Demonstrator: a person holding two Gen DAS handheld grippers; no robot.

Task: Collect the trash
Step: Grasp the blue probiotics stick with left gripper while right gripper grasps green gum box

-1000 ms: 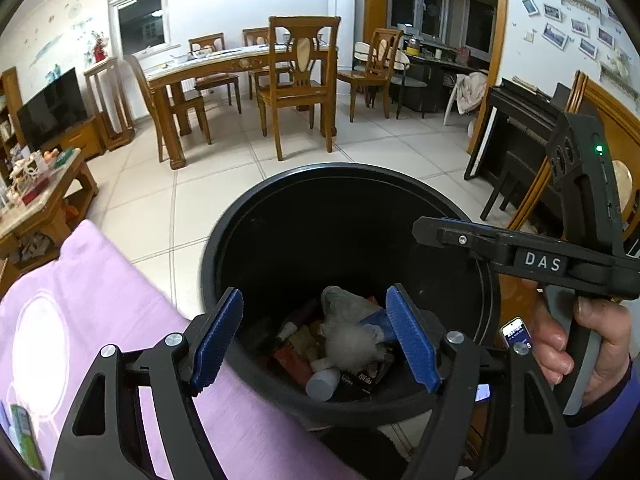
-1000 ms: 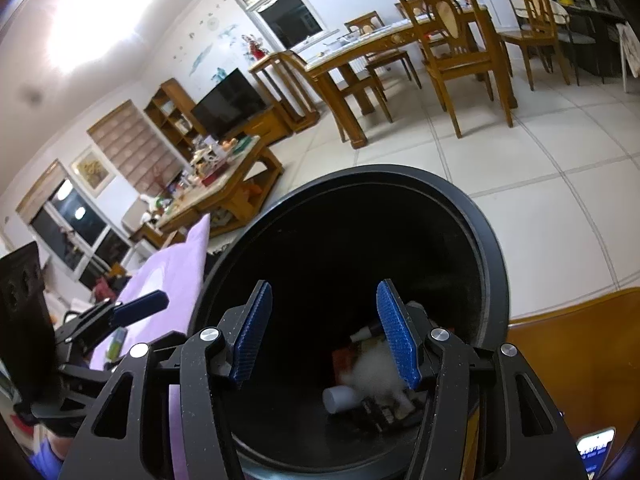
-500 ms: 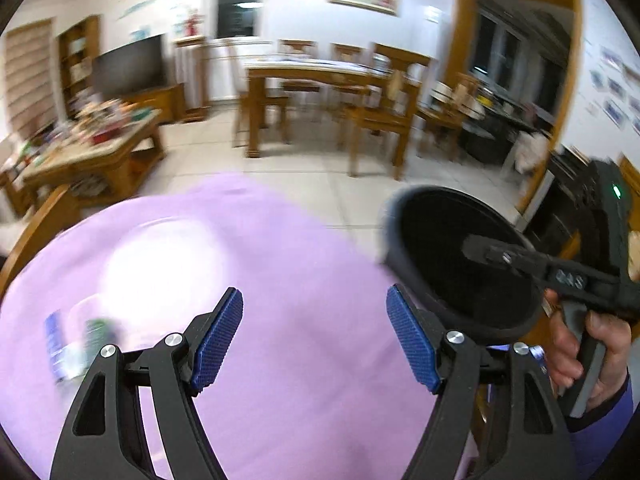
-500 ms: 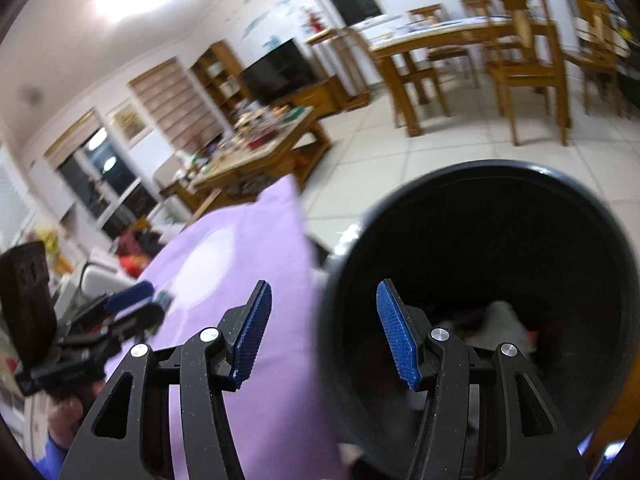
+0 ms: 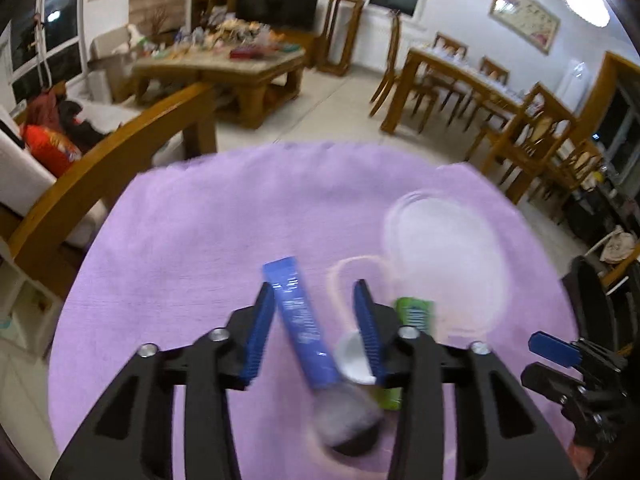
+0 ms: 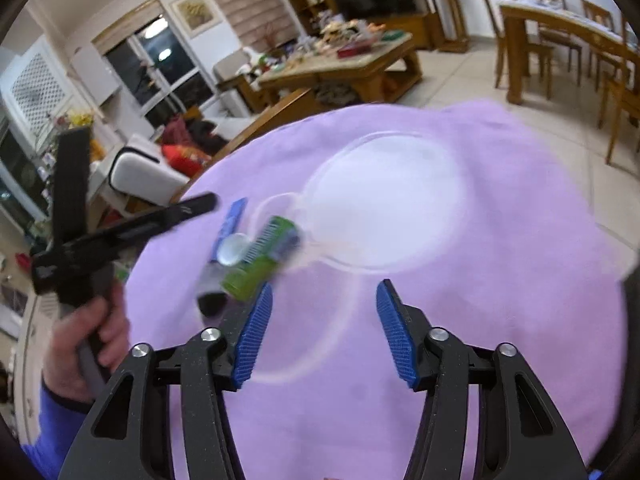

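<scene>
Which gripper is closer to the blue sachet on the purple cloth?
Left. The left gripper is open with the blue sachet lying between its fingers. The right gripper is open over bare purple cloth, off to the sachet's right.

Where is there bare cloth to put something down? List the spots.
Free: the purple cloth ahead and right of the right gripper, up to its far edge. Crowded: the patch at the left gripper, where blue sachet, green packet and white cap lie bunched.
</scene>
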